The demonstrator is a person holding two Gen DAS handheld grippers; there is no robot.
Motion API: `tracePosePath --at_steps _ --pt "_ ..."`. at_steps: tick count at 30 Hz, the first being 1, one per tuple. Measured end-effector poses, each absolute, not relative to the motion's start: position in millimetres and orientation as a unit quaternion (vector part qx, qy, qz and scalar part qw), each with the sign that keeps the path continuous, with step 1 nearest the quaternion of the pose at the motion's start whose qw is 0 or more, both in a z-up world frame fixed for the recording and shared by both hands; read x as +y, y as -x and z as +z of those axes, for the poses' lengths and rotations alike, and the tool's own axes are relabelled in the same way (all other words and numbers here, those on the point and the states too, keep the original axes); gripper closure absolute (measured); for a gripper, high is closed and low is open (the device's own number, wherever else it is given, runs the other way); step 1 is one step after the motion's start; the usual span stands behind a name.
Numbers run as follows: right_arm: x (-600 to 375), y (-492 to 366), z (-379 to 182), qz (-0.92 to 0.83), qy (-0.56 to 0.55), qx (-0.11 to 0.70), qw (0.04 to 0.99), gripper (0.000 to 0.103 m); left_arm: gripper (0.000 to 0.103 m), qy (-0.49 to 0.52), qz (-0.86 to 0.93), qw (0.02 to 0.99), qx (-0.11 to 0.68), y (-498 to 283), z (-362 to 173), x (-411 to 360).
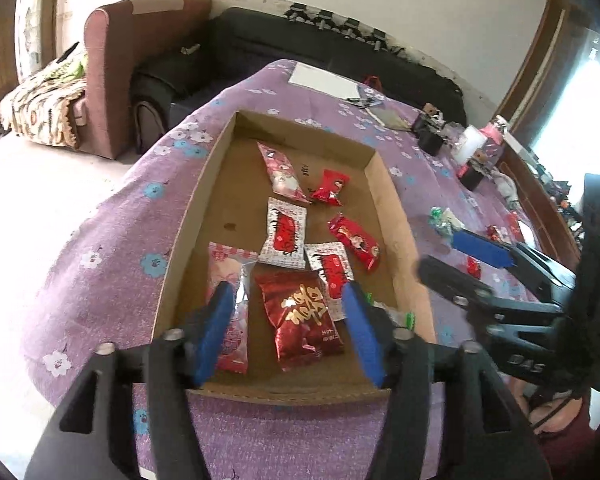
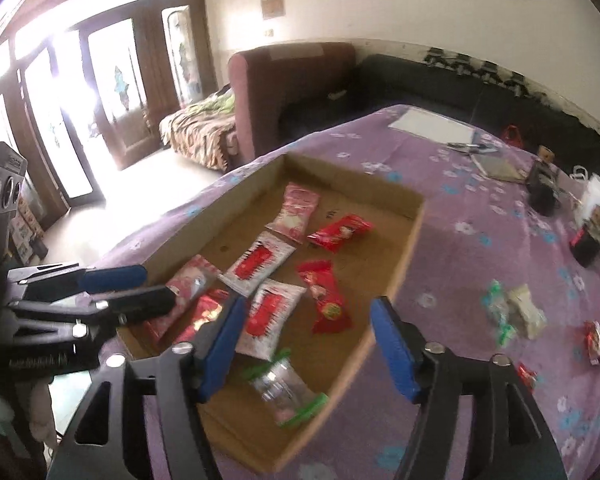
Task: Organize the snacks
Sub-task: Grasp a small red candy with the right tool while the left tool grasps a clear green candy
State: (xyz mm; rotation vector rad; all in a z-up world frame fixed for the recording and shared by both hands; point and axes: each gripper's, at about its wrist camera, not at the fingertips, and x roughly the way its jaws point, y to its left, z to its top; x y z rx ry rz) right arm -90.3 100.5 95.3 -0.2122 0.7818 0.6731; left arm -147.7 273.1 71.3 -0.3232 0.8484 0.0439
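- Since most packets already lie in the cardboard tray (image 2: 414, 216), what matters for your next move is the loose snacks on the purple cloth: the green and pale packets (image 2: 516, 314) at the right of the right-wrist frame, with small red sweets (image 2: 594, 340) beyond them towards the right edge
- Your right gripper (image 2: 304, 344) is plainly the nearer one; its blue fingers (image 2: 394, 348) stand apart with nothing pressed between them, and the loose packets lie to the right of its right finger, outside the tray wall
- Below that gripper, a clear packet with green ends (image 2: 286, 394) lies in the tray's near corner, its long axis slanting from upper left to lower right
- Your left gripper (image 1: 288, 332) hovers over the tray's near end, fingers apart and clamping nothing; the dark red foil packet (image 1: 302, 320) lies between them, its long axis running up the frame
- In the left-wrist frame the tray (image 1: 380, 184) fills the centre, the other packets spread flat and mostly separate
- Underneath is a flowered purple tablecloth (image 2: 460, 264), soft, so expect packets to slide little
- Behind it, a maroon armchair (image 2: 292, 80) at upper centre and bright glass doors (image 2: 64, 92) at upper left
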Motion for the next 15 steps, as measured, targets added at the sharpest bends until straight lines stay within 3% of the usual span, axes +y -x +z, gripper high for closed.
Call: tracePosePath --at_steps 15 --pt "-45.8 66.6 76.2 0.187 0.033 0.41 0.892 0.032 0.039 0.138 -0.028 0.903 0.406 145.4 84.7 218.7"
